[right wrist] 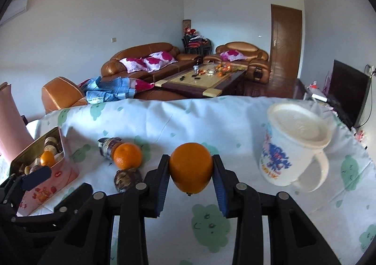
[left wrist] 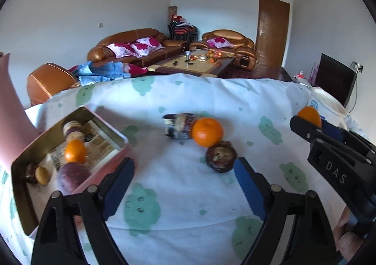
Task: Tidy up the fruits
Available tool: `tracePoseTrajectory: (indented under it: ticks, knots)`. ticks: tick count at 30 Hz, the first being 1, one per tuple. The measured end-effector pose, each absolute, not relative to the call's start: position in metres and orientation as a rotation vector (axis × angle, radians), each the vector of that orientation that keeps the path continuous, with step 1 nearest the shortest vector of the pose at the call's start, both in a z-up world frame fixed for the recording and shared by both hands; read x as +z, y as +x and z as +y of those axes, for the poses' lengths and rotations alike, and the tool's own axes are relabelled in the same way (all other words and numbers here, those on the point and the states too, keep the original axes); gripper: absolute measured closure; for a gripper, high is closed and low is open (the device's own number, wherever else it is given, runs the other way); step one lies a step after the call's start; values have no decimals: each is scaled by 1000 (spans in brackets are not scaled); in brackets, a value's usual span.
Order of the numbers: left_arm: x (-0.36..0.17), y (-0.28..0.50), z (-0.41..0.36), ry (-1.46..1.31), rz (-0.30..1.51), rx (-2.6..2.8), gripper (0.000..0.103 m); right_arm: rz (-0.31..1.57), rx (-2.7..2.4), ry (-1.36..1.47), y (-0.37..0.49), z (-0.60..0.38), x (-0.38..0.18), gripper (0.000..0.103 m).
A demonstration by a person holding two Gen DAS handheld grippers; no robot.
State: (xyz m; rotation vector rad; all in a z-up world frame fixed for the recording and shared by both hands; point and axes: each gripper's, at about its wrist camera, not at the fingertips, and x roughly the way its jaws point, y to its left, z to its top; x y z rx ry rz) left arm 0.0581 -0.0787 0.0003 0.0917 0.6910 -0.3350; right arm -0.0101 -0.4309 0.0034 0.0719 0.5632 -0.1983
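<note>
My right gripper point(right wrist: 190, 177) has its blue pads clamped on a round orange fruit point(right wrist: 190, 167), held clear of the white cloth with green cloud prints point(right wrist: 246, 124) that covers the table. I judge this to be the carry step: one fruit picked, not yet put away. My left gripper point(left wrist: 181, 185) stands wide with nothing between its fingers, poised over the cloth just beside the open pink tin box point(left wrist: 30, 150) at the table's left edge.

The tin already holds a small orange point(left wrist: 75, 151), a dull purple round fruit point(left wrist: 72, 174), a yellowish nut-like piece point(left wrist: 42, 174) and some pale round things I cannot name. Near the middle of the cloth lie a second loose orange point(left wrist: 207, 131), touching a dark patterned wrapped roll point(left wrist: 179, 125), and just in front of them a dark brown shrivelled round fruit point(left wrist: 221, 156).

Next, as I read it, the right hand must travel leftward over these loose pieces to the tin and release above a free spot, high enough to clear its near wall.

The tin's near corner is hidden behind my left finger, so how much room remains is unclear. The white lidded mug with blue print point(right wrist: 293, 145), toward the right edge, looks tilted, probably from lens bending. A pink upright thing point(left wrist: 9, 105) at far left is cut off.
</note>
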Motion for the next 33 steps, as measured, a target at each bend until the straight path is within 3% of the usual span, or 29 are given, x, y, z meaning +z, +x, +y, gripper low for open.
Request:
tracePoseTrajectory:
  ticks: [7,12,14,20,33]
  knots:
    - [-30,94,-113,45,861,-364,41,564,-230,95,-8,-449,7,66]
    - [-37,99,-123,1,888,-401,46,560,-227,94,-13,-449,9,66]
    - [-37,97,-127,7,892,-434,62,556,-227,97,-13,-450,10,66]
    - [-36,100,-117,-71,894,-468,63,547,-238,94,-14,-447,9,66]
    - [-8,59,-87,11,683,-328,63,529,-224,84,-16,-439,6,66]
